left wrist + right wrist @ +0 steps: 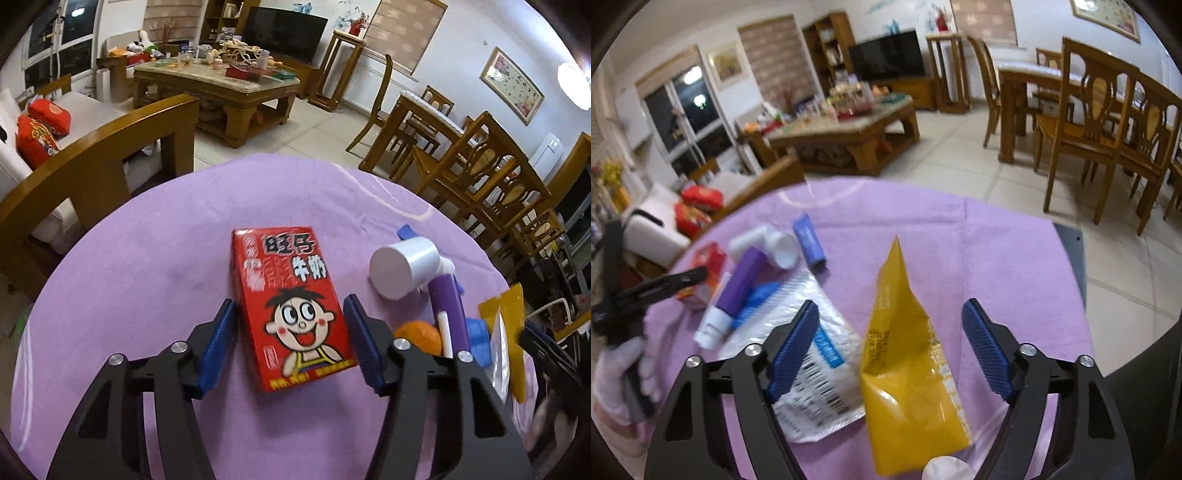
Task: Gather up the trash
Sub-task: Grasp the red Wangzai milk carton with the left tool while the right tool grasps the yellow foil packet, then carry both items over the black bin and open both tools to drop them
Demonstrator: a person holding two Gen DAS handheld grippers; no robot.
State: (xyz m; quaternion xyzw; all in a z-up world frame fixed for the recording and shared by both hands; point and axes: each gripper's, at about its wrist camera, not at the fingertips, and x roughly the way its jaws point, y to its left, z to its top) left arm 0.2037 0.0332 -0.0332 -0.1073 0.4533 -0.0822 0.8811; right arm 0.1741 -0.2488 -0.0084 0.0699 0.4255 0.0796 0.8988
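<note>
- The left gripper (pixel 290 341) has its jaws spread wide on either side of the red carton (pixel 291 306), which lies flat on the purple cloth (pixel 155 258). The pads sit just beside the carton's long edges, with a gap showing on each side, so nothing is gripped yet.
- The right gripper (pixel 890 347) is also spread open, over the yellow pouch (pixel 908 354). The pouch lies between the pads but apart from both.
- Nothing looks collected so far: no bin or bag shows in either view, and every piece of trash sits on the cloth.
- What is left, clustered right of the carton:
- a white cylinder (pixel 402 267) lying on its side;
- a purple tube (pixel 737 291) with a white cap, beside the cylinder;
- a small blue tube (pixel 809 242) behind them;
- a blue scrap (pixel 759 301) next to the purple tube;
- a silver mailer (pixel 820 365) with a barcode, partly under the pouch;
- an orange thing (pixel 421 334) behind the left gripper's right finger, too hidden to name.
- My judgement: the task is at its very start, with both grippers placed for first grasps, the carton for the left and the pouch for the right.
- Each still needs closing, lifting and carrying to a container somewhere out of view, and then the smaller pieces follow.
</note>
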